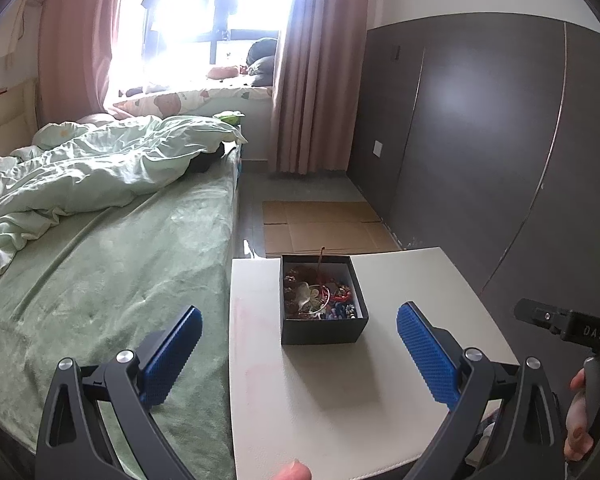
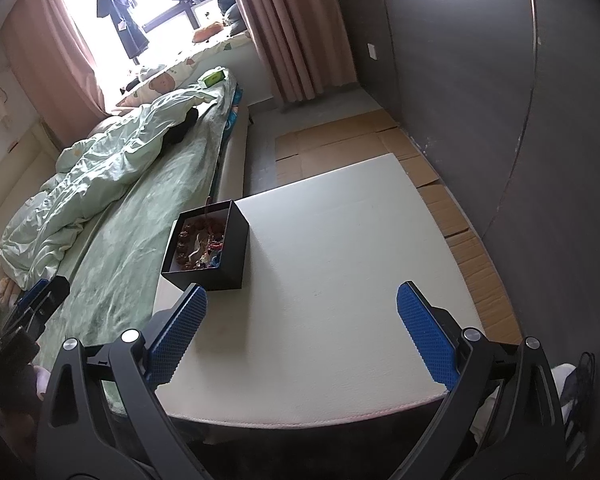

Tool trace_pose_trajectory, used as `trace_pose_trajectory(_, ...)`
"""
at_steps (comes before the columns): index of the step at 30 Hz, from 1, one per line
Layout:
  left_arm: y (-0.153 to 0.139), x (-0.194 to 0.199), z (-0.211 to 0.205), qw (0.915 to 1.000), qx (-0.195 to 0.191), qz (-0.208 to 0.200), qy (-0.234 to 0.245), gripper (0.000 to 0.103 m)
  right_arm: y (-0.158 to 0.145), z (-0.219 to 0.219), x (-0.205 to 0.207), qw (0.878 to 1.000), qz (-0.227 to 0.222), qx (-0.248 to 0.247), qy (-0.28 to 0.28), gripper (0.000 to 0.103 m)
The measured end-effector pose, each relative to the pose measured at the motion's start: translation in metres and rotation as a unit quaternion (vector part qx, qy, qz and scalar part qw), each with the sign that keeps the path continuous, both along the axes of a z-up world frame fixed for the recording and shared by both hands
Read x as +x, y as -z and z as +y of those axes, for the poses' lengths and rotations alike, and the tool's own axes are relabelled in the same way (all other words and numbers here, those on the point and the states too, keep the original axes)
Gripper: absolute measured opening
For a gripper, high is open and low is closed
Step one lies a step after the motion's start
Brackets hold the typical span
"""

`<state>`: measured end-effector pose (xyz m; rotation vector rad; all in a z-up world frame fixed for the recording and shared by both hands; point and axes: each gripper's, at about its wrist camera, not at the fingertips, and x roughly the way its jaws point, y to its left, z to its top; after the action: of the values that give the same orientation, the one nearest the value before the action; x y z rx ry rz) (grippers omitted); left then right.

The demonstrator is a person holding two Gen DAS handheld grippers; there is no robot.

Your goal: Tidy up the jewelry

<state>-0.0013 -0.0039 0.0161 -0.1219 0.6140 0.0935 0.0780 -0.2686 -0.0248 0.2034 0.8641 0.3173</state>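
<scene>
Black box [image 1: 323, 300] heaped with tangled jewelry [image 1: 320, 294], standing toward the far-left part of the white table [image 1: 340, 392], well apart from both tools. Left gripper [image 1: 298, 356] spread wide, holding nothing, aimed almost straight at the box from the near side, box centred between its blue pads [image 1: 172, 360]. Right gripper [image 2: 300, 332] likewise spread and unloaded, with the box [image 2: 208, 244] far and to its left, beyond its left pad [image 2: 176, 332]. Probably nearer and better aligned: the left tool. Thin stick [image 1: 321, 258] rising at the box's far edge; bed [image 1: 100, 264] left of the table
</scene>
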Motion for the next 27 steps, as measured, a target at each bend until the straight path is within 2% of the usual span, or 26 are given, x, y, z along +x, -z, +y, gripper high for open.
trace_pose_trajectory(13,0.005,0.009,-0.006,0.9999,0.016,-0.001,-0.004,0.095,-0.005,-0.004,0.003,1.0,-0.004,0.0,-0.006,0.096)
trace_pose_trajectory(27,0.01,0.023,-0.003,0.9998,0.01,0.015,0.005,0.095,0.002,0.0,0.01,1.0,0.004,-0.005,0.001,0.096)
